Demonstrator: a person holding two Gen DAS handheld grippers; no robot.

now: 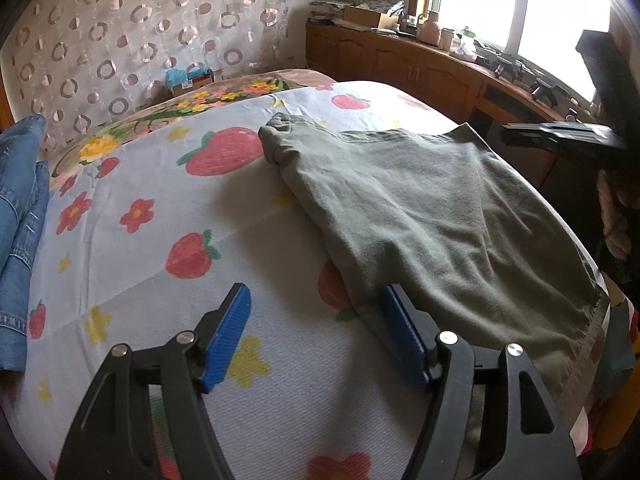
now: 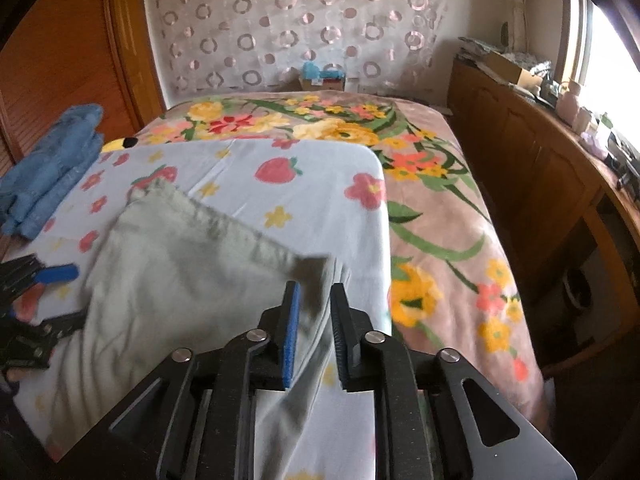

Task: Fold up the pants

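Note:
Olive-green pants (image 1: 432, 216) lie folded on a strawberry-print sheet (image 1: 168, 208) on the bed. My left gripper (image 1: 316, 300) is open, low over the sheet at the pants' near left edge; its right finger (image 1: 404, 340) touches or slips under the cloth. In the right wrist view the pants (image 2: 180, 280) look pale green and blurred. My right gripper (image 2: 316, 296) has its jaws nearly closed around the pants' corner (image 2: 316, 276), lifted off the sheet. The left gripper (image 2: 56, 276) shows at the left edge.
Folded blue jeans (image 2: 56, 164) lie at the bed's left side, also in the left wrist view (image 1: 20, 216). A floral blanket (image 2: 440, 216) covers the far and right bed. Wooden cabinets (image 2: 532, 168) with clutter run along the right wall under a window.

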